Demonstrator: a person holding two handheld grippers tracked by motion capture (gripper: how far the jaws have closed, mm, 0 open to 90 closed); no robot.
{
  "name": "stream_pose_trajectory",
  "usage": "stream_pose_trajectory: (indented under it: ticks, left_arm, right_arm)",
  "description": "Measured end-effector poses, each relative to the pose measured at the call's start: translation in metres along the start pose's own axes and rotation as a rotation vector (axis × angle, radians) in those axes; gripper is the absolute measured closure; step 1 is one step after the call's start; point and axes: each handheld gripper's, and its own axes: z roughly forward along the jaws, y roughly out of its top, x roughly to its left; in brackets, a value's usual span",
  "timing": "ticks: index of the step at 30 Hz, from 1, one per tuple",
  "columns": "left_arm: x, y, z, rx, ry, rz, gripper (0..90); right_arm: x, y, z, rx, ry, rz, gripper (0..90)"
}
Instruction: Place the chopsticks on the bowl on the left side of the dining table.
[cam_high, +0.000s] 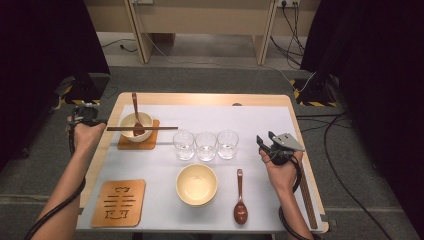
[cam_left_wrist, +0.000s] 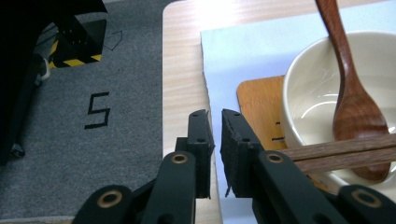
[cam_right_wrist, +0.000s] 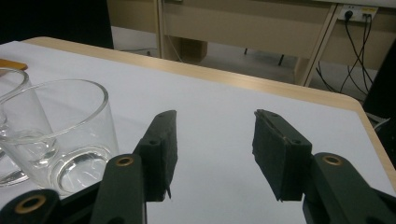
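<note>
A cream bowl (cam_high: 142, 120) stands on a wooden coaster (cam_high: 150, 142) at the table's back left. A brown wooden spoon (cam_high: 136, 115) rests in the bowl, and a pair of dark chopsticks (cam_high: 142, 128) lies across its rim. My left gripper (cam_high: 87, 116) hovers off the table's left edge, beside the chopsticks' left ends. In the left gripper view its jaws (cam_left_wrist: 215, 114) stand a narrow gap apart with nothing between them; the bowl (cam_left_wrist: 317, 84), spoon (cam_left_wrist: 355, 112) and chopsticks (cam_left_wrist: 336, 151) lie to their right. My right gripper (cam_high: 265, 139) is open and empty (cam_right_wrist: 215, 116) next to a clear glass (cam_right_wrist: 70, 135).
Three clear glasses (cam_high: 205, 145) stand in a row mid-table. In front of them are a second cream bowl (cam_high: 197, 184), a second wooden spoon (cam_high: 240, 197) and a cut-out wooden coaster (cam_high: 119, 202). Another pair of chopsticks (cam_high: 306, 197) lies along the right edge.
</note>
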Motion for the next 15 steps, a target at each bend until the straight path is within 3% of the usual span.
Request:
stream_pose_trajectory:
  ticks: [5,15]
  left_arm:
    - [-0.007,0.005,-0.007,-0.023,-0.032,-0.020,75.5]
    - [-0.032,0.015,-0.016,-0.036,-0.152,-0.034,65.3]
  right_arm:
    - [0.000,0.000,0.000,0.004,0.001,0.001,50.1]
    - [-0.001,0.000,0.000,0.001,-0.003,0.003,50.0]
